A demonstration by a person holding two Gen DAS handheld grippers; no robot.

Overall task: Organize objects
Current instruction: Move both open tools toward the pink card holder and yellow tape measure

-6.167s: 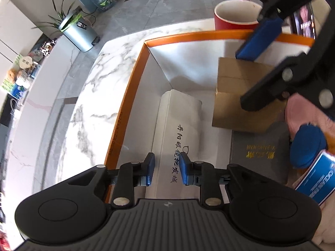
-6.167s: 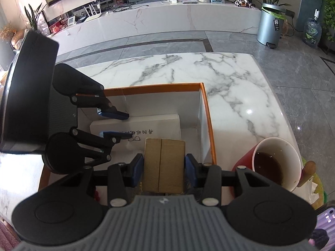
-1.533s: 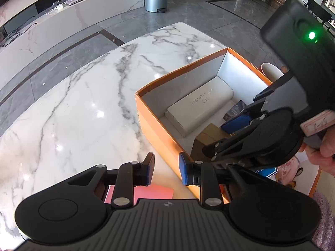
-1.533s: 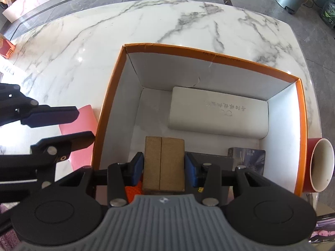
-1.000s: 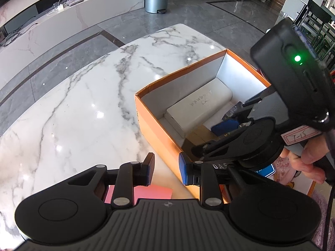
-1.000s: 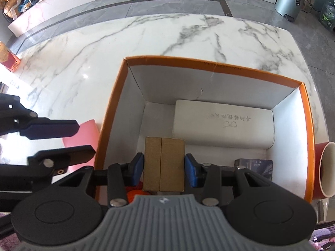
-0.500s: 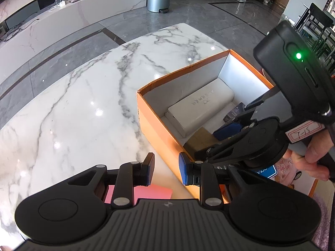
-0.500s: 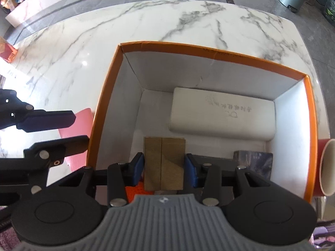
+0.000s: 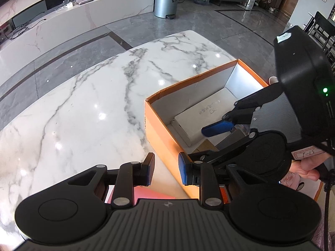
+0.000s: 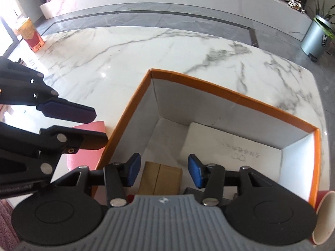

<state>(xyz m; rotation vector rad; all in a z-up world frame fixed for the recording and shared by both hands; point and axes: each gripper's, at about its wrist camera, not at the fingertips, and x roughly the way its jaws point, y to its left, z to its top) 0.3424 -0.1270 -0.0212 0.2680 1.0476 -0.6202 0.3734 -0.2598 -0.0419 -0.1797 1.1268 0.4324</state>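
An orange box (image 10: 230, 93) with white inner walls stands on the marble table; it also shows in the left wrist view (image 9: 159, 133). Inside lie a white case (image 10: 230, 148) and a brown cardboard box (image 10: 160, 181). My right gripper (image 10: 164, 172) is open above the brown box, apart from it. My left gripper (image 9: 165, 170) is open and empty, just outside the orange box's near corner, over a pink card (image 9: 150, 194). The right gripper also shows in the left wrist view (image 9: 211, 144).
A red cup (image 10: 323, 219) stands right of the orange box. A dark flat item (image 10: 229, 194) lies in the box beside the brown one. The pink card also shows in the right wrist view (image 10: 83, 150). An orange carton (image 10: 31, 34) sits at the table's far left.
My right gripper has opened and let go of the brown cardboard box, which now lies in the orange box. The right gripper has lifted and pulled back. My left gripper has barely moved.
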